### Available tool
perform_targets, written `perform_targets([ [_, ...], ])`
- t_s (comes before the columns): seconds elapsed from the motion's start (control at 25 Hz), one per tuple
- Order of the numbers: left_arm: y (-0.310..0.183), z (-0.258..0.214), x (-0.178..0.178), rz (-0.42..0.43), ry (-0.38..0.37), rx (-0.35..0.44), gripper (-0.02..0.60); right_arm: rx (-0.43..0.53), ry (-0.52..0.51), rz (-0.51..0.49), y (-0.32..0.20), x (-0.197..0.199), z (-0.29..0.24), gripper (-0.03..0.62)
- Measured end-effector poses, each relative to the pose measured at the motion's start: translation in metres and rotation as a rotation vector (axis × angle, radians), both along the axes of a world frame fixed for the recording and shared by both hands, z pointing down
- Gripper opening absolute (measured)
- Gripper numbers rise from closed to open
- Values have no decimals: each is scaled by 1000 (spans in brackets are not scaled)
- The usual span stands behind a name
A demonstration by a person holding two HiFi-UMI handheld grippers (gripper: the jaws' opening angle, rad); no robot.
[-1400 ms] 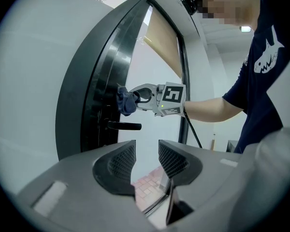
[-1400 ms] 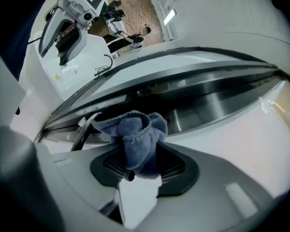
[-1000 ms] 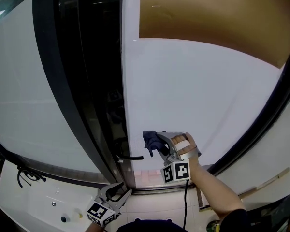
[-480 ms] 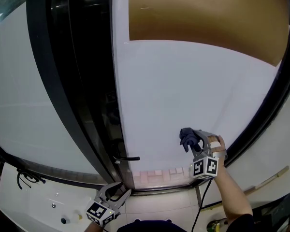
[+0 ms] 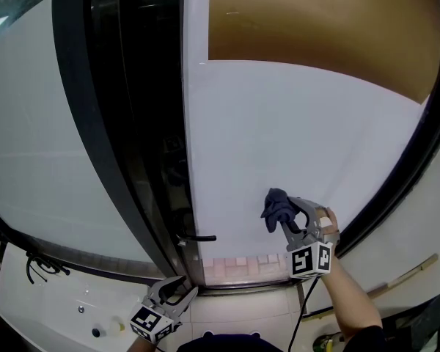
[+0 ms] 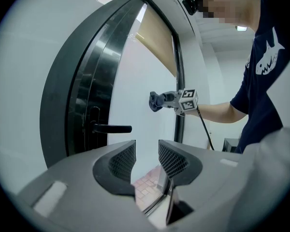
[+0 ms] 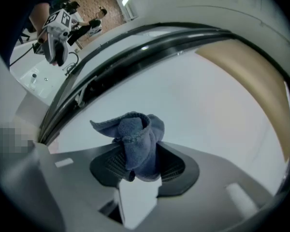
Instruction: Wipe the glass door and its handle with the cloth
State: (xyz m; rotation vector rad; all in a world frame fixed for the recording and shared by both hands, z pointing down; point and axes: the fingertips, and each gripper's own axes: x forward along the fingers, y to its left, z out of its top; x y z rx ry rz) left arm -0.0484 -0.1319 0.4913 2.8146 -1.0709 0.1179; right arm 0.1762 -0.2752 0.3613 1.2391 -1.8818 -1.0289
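Bunching up, the blue cloth [image 5: 276, 207] sat clamped in the jaws of the right gripper [image 5: 284, 218], close to the lower glass door [image 5: 279, 123], right of its black handle [image 5: 199, 237]. The left gripper [image 5: 182, 290] hung lower, near the door's bottom edge, jaws apart and empty.

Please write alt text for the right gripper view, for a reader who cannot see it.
The right gripper holds a bunched blue cloth between its jaws, in front of the pale glass door. The door's dark frame curves across the top, and a tan panel shows at the right.
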Motion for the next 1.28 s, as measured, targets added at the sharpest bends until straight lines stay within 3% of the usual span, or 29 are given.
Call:
perform_targets([
  [0.32,4,-4,-3,-7,-2,17,141,17,37,-287,3,-164,-29,152],
  [0.52,5,-7,-9,-27,7,23,141,0,95,-307,-16,-199,-13,152],
  [0.72,5,-12,-7,-25,11,25,141,-59,46,-298,-27,-189,-5,152],
  [0.88,3,-21,-2,-20,13,29,141,-46,67,-272,-28,-169,-1,152],
  [1.28,-4,-35,20,27,16,60,141,-62,47,-87,-29,-40,8,152],
])
